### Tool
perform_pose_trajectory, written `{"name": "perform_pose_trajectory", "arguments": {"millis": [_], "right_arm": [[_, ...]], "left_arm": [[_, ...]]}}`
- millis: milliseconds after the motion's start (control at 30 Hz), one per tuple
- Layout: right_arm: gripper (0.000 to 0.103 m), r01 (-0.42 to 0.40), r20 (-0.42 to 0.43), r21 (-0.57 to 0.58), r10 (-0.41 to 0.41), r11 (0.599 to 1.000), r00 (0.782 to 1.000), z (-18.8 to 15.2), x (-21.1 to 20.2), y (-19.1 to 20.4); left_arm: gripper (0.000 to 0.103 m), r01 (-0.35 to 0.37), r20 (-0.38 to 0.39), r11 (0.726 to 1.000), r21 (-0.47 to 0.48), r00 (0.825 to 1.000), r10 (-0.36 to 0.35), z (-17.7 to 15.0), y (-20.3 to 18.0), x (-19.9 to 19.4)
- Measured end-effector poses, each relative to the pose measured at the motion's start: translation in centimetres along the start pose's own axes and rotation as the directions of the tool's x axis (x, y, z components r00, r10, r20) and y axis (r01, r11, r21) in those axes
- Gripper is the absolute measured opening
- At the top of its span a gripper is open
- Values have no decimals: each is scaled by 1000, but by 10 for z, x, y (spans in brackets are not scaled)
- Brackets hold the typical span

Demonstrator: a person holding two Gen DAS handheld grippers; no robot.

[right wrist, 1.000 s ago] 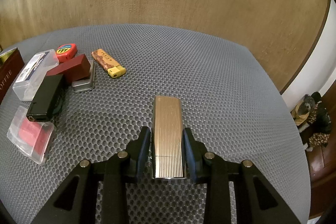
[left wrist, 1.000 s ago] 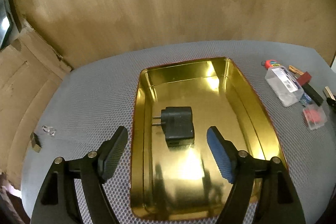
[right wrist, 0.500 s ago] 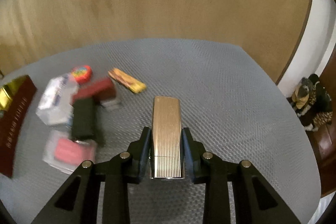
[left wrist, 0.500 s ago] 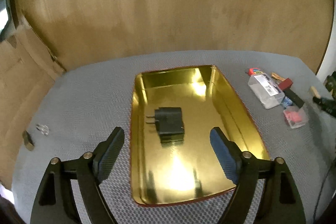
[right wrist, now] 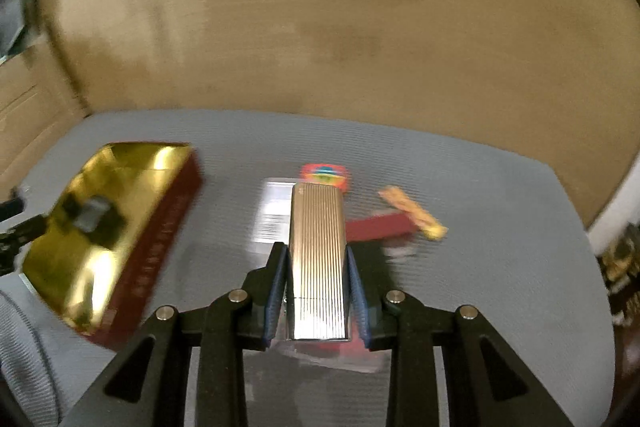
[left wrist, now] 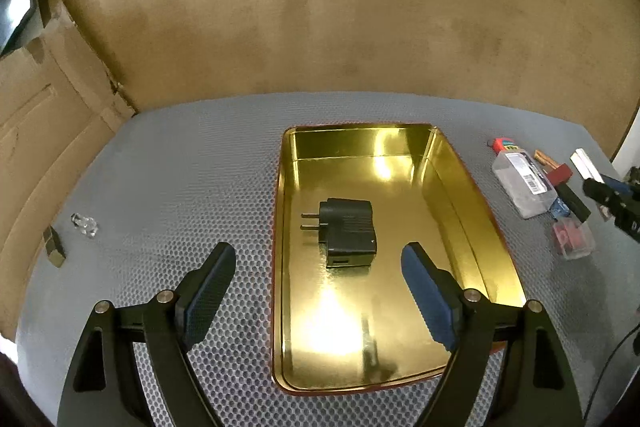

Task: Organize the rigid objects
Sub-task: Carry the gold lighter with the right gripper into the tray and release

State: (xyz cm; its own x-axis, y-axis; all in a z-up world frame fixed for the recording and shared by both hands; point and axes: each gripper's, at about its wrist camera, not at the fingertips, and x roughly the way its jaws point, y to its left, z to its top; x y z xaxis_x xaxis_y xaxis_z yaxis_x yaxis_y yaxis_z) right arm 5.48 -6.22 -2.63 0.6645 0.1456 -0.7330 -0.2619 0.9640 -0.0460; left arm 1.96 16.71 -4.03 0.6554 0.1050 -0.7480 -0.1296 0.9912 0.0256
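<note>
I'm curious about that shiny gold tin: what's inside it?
Inside the gold tin lies one black plug-in charger, flat on the floor, prongs pointing left. The left hand-held gripper covers part of the near floor, so that part cannot be checked.

Probably a home: mesh-covered table (left wrist: 180, 167), cardboard-lined walls (left wrist: 320, 19).
</note>
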Motion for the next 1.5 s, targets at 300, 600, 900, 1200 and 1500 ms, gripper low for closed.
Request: {"name": "perform_pose_trajectory", "arguments": {"millis": [300, 600, 900, 1200, 1500], "right_arm": [[30, -186, -33, -133, 184, 973, 982, 17, 1, 89], [30, -279, -111, -170, 263, 945, 959, 19, 22, 149], [30, -282, -199, -192, 244, 940, 949, 17, 52, 181], [30, -273, -257, -226, 214, 935, 943, 7, 74, 197], [55, -233, -229, -273, 173, 933, 958, 7, 71, 207]], "left_arm": [[83, -21, -1, 1000, -23, 1000, 21, 1, 6, 3], [83, -47, 20, 998, -48, 999, 48, 4, 14, 0], [84, -130, 35, 982, -138, 990, 136, 11, 47, -3], [84, -113, 12, 981, -156, 993, 116, 12, 53, 3], [84, -104, -6, 982, -159, 995, 104, 10, 53, 6]]}}
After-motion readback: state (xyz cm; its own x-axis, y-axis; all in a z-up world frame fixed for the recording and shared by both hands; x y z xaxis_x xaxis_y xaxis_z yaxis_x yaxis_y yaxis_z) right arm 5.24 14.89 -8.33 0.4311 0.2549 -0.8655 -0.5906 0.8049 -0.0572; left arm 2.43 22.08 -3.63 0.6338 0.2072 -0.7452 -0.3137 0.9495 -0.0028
